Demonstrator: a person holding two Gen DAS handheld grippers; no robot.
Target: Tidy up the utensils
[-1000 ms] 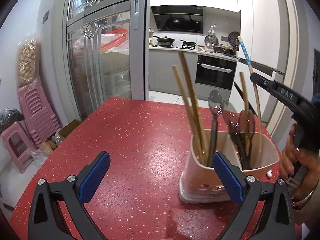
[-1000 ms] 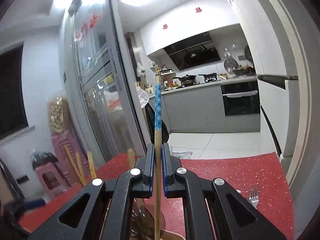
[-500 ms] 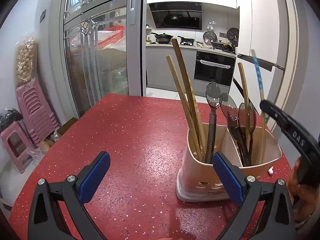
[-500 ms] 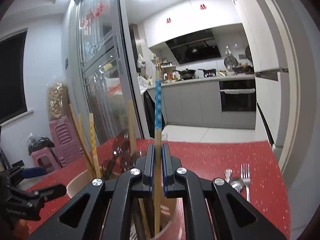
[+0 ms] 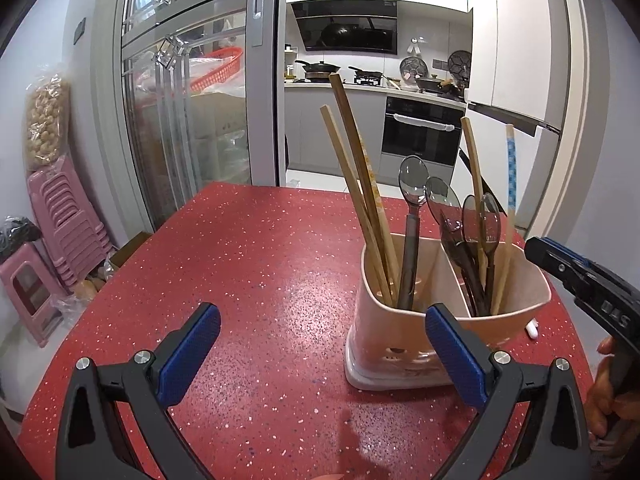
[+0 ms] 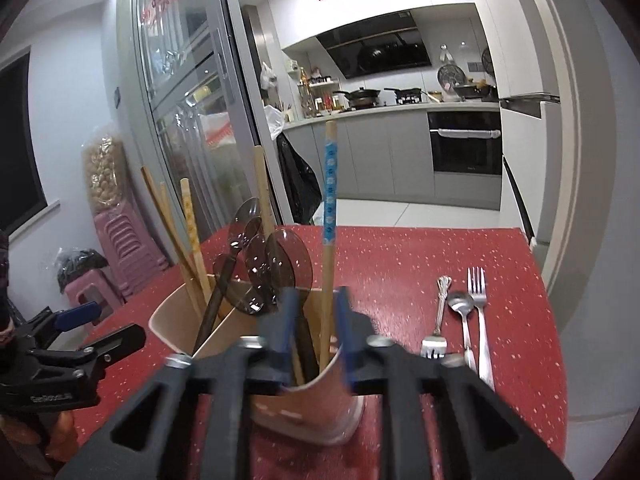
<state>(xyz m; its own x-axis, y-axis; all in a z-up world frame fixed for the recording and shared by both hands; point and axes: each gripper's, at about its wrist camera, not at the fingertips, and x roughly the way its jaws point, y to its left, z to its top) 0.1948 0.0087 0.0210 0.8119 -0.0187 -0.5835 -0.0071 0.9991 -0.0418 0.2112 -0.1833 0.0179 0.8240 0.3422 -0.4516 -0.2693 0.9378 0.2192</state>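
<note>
Red speckled surface (image 5: 248,264) carries a pink two-compartment utensil holder (image 5: 404,344). Left gripper (image 5: 320,340) hovers low over the surface, jaws spread wide, nothing between the blue pads (image 5: 188,350); the holder sits just ahead of its right finger. In the left wrist view, the holder's left compartment has plain wooden chopsticks (image 5: 360,196) leaning left plus one dark translucent spoon (image 5: 412,216); the right compartment has more dark spoons (image 5: 460,232), a plain chopstick, and a blue-patterned chopstick (image 5: 510,184) standing near upright with its lower end inside the compartment. Right gripper (image 6: 316,332) is right over the holder (image 6: 176,328), jaws parted a little, motion-blurred; the blue-patterned chopstick (image 6: 330,216) stands between the fingers with a gap on both sides, so not clamped. The right gripper's black tip also shows at the right edge of the left wrist view, just beside the holder's rim. On the surface to the right of the holder, in the right wrist view: small fork (image 6: 438,320), metal spoon (image 6: 462,320), larger fork (image 6: 478,304), lying side by side, well apart from the holder. Kitchen with oven (image 5: 424,132) behind; pink stools (image 5: 48,248) stacked on the floor at left.
</note>
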